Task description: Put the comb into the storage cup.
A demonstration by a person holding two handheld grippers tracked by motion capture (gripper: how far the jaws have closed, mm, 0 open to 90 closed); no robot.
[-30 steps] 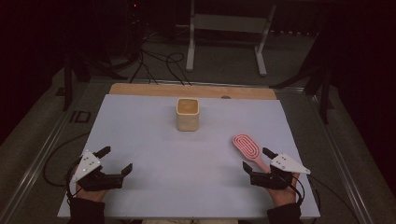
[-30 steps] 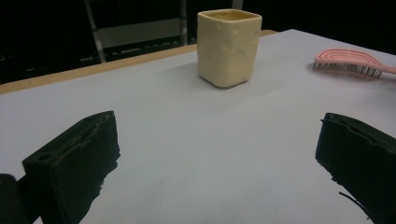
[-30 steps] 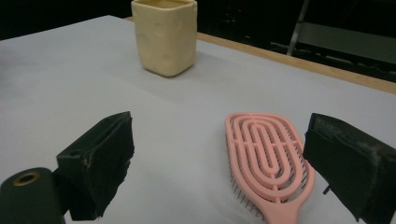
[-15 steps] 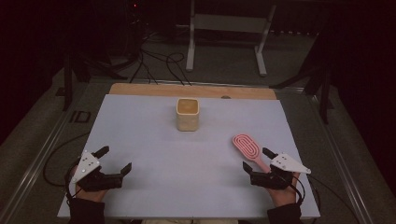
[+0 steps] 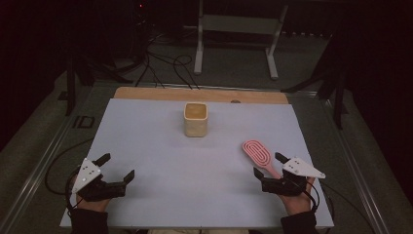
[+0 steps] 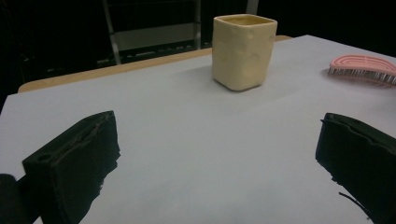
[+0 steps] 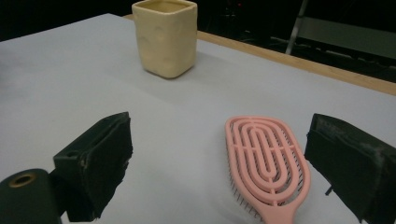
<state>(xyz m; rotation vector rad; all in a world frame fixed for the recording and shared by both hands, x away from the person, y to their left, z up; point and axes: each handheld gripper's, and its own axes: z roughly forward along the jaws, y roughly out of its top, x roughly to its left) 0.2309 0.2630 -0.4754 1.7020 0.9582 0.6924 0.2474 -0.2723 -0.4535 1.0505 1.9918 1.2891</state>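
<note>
Two grippers, one brush, one cup: scene is barely changing vs. the earlier pics.

Tabletop [image 5: 156,146]: white sheet is covering it, wood strip showing along far edge; nothing on it is shifting.

Cup [image 5: 196,119]: cream, squarish, standing upright near far-centre, well apart from both grippers; staying put.

Left gripper [image 5: 117,168]: resting at near-left corner, jaws released and spread wide, nothing betw. them; left gripper view is looking across bare sheet toward cup [image 6: 243,44]. Holding same spot as before.

Right gripper [image 5: 267,165]: sitting at near-right, jaws released, gaping wide; brush handle is lying betw. them, no contact visible. Position is looking unchanged too.

Hairbrush [image 5: 258,153]: pink, lying flat w/ bristles down, head pointing toward far side, handle running back toward right gripper. In right gripper view, head [image 7: 266,161] is sitting nearer the right-hand jaw.

Change: approx. none; both hands are idling.

Meaning: prob. the pause before a pick. Right gripper is already lining up on brush, so closing on handle is looking like next step; cup may be the destination, can't confirm.
</note>
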